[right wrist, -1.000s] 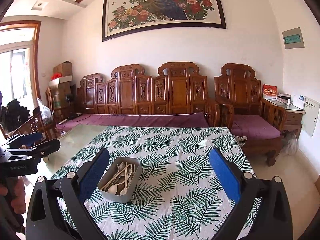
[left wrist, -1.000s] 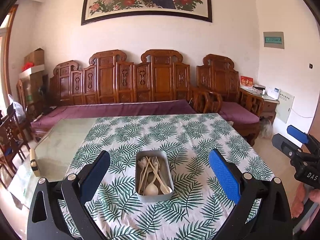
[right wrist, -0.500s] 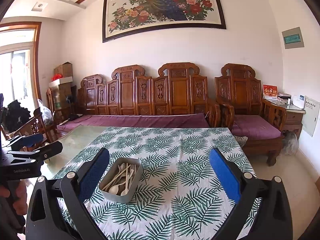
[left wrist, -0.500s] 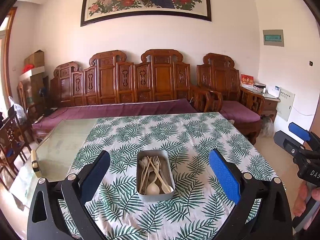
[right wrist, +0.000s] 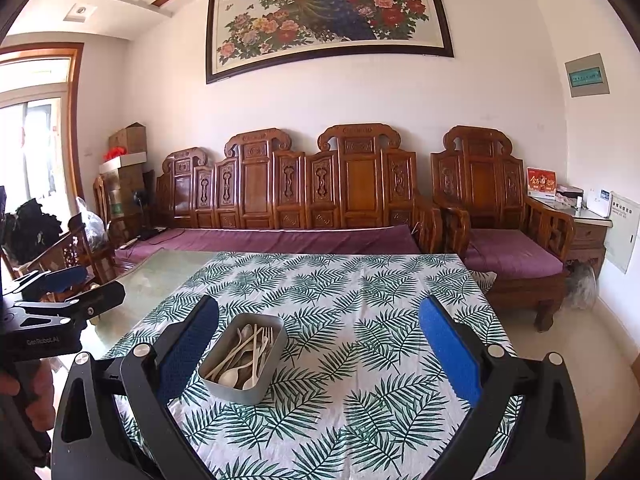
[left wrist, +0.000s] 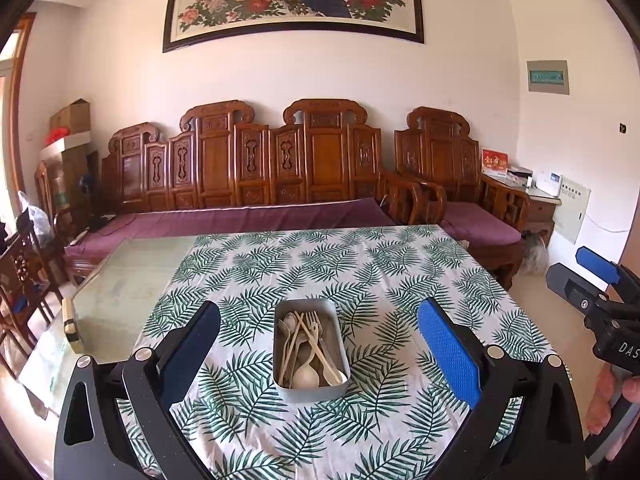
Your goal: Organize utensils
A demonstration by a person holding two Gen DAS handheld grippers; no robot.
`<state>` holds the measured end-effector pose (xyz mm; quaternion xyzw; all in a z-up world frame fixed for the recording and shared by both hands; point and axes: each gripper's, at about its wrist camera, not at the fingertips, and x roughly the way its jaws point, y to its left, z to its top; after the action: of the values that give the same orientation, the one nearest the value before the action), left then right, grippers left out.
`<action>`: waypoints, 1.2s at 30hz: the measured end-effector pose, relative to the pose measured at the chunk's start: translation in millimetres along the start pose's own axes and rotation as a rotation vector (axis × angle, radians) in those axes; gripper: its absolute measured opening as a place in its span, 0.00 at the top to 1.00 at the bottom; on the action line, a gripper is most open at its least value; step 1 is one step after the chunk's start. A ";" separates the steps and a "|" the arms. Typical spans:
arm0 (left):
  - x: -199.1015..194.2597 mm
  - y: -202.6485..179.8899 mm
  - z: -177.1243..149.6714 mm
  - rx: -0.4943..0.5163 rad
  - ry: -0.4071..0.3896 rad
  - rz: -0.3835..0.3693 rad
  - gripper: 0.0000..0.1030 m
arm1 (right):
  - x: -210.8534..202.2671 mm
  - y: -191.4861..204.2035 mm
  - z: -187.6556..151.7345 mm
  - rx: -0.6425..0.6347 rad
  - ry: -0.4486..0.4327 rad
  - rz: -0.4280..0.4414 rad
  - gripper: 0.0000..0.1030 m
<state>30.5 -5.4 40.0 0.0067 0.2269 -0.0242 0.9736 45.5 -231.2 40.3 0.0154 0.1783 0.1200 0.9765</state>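
Observation:
A grey metal tin (left wrist: 310, 390) rests on the leaf-print tablecloth (left wrist: 360, 272), filled with several cream forks and spoons (left wrist: 306, 346). My left gripper (left wrist: 318, 354) hovers above the near table edge, open and empty, the tin framed between its blue pads. In the right wrist view the same tin (right wrist: 262, 386) lies left of centre, close to the left pad. My right gripper (right wrist: 320, 354) is open with nothing in it. Each gripper appears at the other view's edge, held by a hand: the right one (left wrist: 592, 280), the left one (right wrist: 64, 286).
The cloth covers the right part of a glass-topped table (left wrist: 120, 280); a small block (left wrist: 72, 322) lies on the bare glass at left. A carved wooden sofa (left wrist: 280, 184) with purple cushions stands behind. Wooden chairs (right wrist: 76, 252) are at left, a cabinet (right wrist: 588, 228) at right.
Both grippers have drifted slightly; the tin sits a little higher between the left pads. Neither jaw has changed width, and the tin has not moved on the cloth.

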 end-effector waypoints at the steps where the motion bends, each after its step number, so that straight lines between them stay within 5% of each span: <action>1: -0.1 0.2 0.0 -0.001 0.000 -0.001 0.07 | 0.3 -0.1 0.0 -0.001 0.000 0.000 0.02; 36: -11.2 -2.1 3.6 0.005 -0.019 -0.015 0.07 | 0.4 -3.5 -1.6 -0.001 -0.003 -0.005 0.02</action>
<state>21.9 -7.1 48.2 0.0073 0.2174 -0.0324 0.9755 46.1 -234.5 38.4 0.0148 0.1770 0.1175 0.9771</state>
